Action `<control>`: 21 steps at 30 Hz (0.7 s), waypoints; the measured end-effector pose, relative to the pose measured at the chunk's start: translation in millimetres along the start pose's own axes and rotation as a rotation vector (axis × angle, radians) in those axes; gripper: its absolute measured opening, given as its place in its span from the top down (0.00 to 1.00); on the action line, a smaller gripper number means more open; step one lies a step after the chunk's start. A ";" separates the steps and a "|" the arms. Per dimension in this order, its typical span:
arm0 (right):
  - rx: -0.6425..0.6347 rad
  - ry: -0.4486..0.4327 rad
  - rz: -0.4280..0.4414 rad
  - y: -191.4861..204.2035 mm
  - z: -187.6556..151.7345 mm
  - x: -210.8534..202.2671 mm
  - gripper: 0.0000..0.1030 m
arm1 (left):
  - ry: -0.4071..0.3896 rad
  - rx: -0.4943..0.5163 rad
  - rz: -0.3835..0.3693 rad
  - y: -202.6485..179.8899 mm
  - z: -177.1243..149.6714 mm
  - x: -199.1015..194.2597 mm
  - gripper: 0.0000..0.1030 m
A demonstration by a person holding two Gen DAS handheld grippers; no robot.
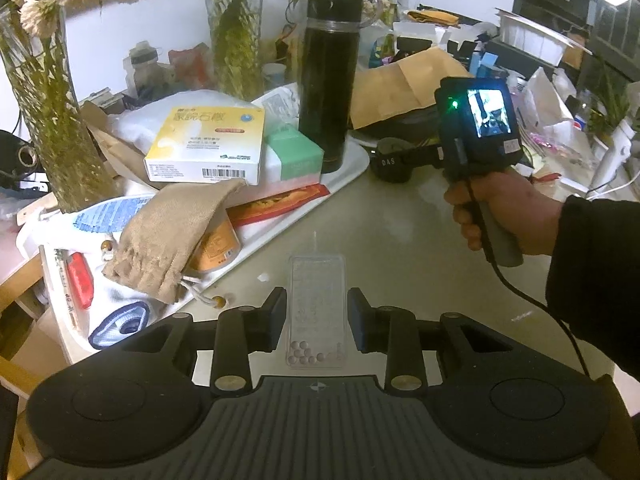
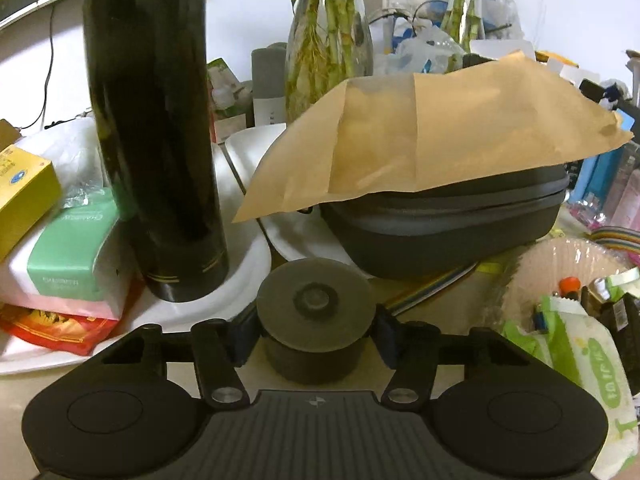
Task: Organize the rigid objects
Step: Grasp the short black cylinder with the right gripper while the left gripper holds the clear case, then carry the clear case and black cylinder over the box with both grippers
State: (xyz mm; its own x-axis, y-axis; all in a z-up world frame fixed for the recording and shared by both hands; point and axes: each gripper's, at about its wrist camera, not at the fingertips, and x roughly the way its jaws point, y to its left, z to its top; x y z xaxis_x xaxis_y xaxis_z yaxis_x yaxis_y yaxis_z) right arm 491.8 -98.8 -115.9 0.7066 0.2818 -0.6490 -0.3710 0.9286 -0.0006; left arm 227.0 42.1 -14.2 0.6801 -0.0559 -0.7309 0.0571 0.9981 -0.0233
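Left hand-held gripper shut (pads against held thing); right hand-held gripper part-closed; right hand wraps handle.

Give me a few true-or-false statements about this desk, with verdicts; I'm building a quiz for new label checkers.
1. The black flask stands upright on the white tray. True.
2. The left gripper holds a red box. False: it is shut on a clear box with small beads inside.
3. A brown envelope lies on the dark zip case. True.
4. The dark round object lies inside the tray. False: it stands on the table, between the right gripper's fingers.
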 end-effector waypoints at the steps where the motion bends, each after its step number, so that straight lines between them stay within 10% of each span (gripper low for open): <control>1: -0.001 0.004 -0.006 0.6 0.4 -1.7 0.41 | 0.002 -0.002 -0.003 0.4 0.2 0.9 0.68; 21: -0.072 -0.009 0.008 -6.7 3.1 -103.8 0.41 | -0.013 0.013 -0.044 -15.9 1.9 3.2 0.68</control>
State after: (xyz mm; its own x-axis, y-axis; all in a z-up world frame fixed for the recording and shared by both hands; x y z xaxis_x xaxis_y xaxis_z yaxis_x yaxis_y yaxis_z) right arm 422.8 -133.6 -46.2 0.7087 0.2915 -0.6425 -0.4188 0.9067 -0.0507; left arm 229.6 26.0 -14.8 0.6863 -0.1007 -0.7203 0.0968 0.9942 -0.0467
